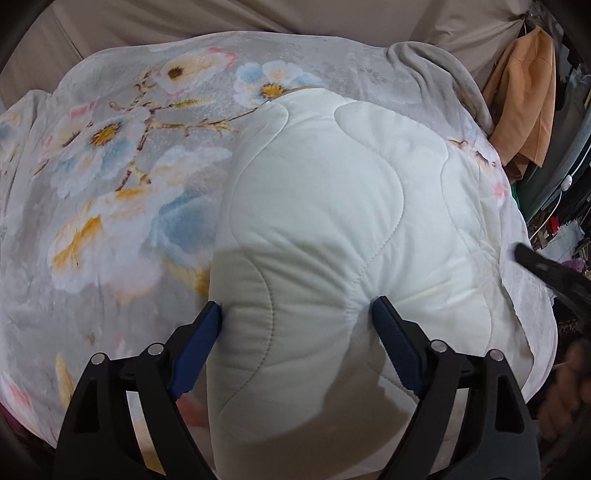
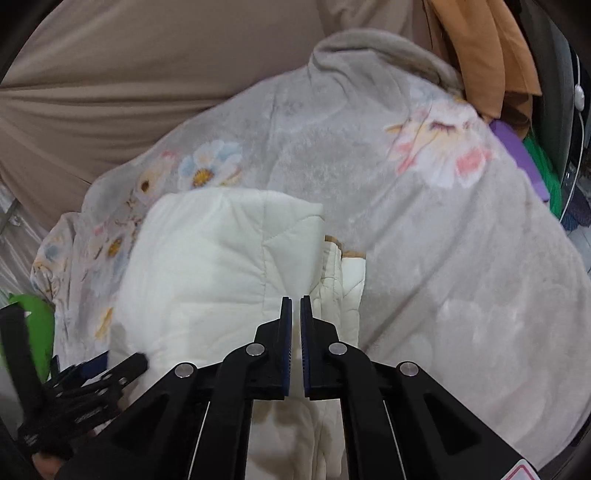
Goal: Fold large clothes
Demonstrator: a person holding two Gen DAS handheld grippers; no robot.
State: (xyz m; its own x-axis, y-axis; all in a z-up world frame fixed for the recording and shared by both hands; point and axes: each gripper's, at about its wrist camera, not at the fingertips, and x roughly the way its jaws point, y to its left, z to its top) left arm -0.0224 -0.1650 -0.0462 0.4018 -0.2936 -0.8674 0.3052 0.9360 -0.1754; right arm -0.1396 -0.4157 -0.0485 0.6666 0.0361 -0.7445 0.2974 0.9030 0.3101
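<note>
A white quilted cloth lies folded in a thick bundle on a grey floral blanket. My left gripper is open, its blue-padded fingers astride the near end of the bundle. In the right wrist view the same white quilted cloth lies ahead, with folded edges showing at its right side. My right gripper is shut with nothing visible between the pads, just above the bundle's right edge. The left gripper shows at the lower left there.
The floral blanket covers the bed. A beige sheet hangs behind. Orange cloth and clutter stand at the right edge. A purple item and green cloth lie beyond the blanket's right side.
</note>
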